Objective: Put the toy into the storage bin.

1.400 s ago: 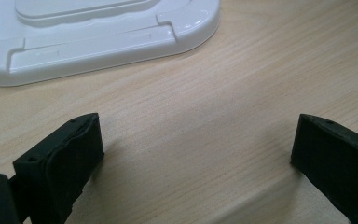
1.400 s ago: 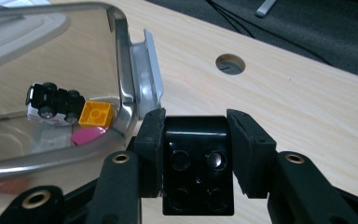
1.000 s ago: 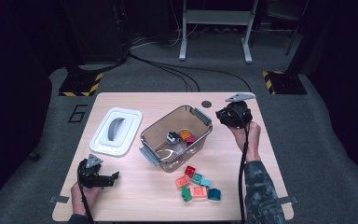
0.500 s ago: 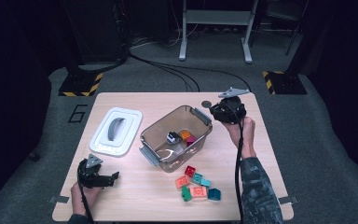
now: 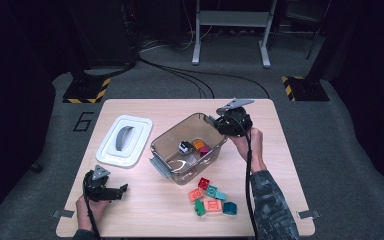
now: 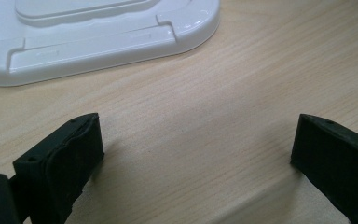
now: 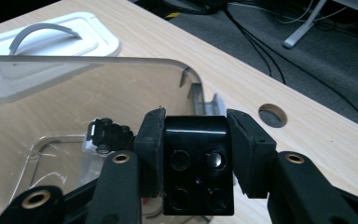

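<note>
The right hand-held gripper (image 7: 193, 163), its jaws pressed on both sides of a black studded plastic building block (image 7: 196, 163), hangs over the far rim of the clear plastic storage bin (image 5: 172, 172); I would carry the block past the rim until it is above the bin's floor, beside the small toy pieces there, and only then open the jaws. The left hand-held gripper (image 6: 196, 158) rests wide open and empty on the wooden tabletop (image 5: 145, 210) near the white plastic lid (image 5: 125, 140). Since the earlier frames the right gripper has moved leftward, from beyond the bin's far corner to over its rim, while the left has stayed put.
</note>
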`<state>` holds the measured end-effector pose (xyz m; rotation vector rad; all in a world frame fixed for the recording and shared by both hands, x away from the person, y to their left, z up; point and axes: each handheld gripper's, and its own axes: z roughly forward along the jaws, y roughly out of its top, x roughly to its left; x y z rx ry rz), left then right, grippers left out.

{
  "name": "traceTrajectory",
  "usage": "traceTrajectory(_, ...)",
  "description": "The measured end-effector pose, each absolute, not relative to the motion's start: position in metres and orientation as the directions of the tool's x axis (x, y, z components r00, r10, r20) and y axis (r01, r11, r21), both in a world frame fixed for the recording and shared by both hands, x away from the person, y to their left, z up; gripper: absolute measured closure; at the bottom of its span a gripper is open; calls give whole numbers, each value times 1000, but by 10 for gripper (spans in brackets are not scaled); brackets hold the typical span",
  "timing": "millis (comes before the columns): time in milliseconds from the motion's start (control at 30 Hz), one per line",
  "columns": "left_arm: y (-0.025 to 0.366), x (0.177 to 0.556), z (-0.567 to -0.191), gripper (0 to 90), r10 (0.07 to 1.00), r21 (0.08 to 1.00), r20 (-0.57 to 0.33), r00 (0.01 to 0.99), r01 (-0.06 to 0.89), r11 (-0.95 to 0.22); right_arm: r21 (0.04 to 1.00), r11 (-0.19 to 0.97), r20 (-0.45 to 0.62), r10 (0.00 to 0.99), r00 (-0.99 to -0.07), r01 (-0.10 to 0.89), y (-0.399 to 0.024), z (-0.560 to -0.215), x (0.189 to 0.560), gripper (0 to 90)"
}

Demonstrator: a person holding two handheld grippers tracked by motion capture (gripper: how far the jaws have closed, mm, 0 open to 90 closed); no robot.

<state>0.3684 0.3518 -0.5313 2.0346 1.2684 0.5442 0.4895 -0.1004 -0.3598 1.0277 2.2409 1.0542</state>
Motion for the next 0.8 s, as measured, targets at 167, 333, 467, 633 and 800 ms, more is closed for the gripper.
traceTrajectory(167, 352, 368, -531, 21, 898, 725, -1, 440, 619, -302, 775, 453, -85, 765, -639, 440, -93, -366, 489, 588)
traceTrajectory(333, 352, 368, -531, 22, 898, 725, -1, 440, 618, -303, 757, 469, -75, 754, -652, 455, -86, -372, 487, 588)
traceTrajectory(467, 352, 368, -531, 22, 898, 725, -1, 440, 619, -302, 742, 496, -82, 735, -673, 451, -82, -378, 486, 588)
traceTrajectory(633, 352, 368, -531, 22, 898, 725, -1, 440, 619, -302, 716, 516, -80, 729, -680, 469, -80, -382, 484, 587)
traceTrajectory(800, 352, 368, -531, 22, 898, 725, -1, 440, 619, -303, 704, 524, -73, 725, -684, 480, -79, -383, 483, 587)
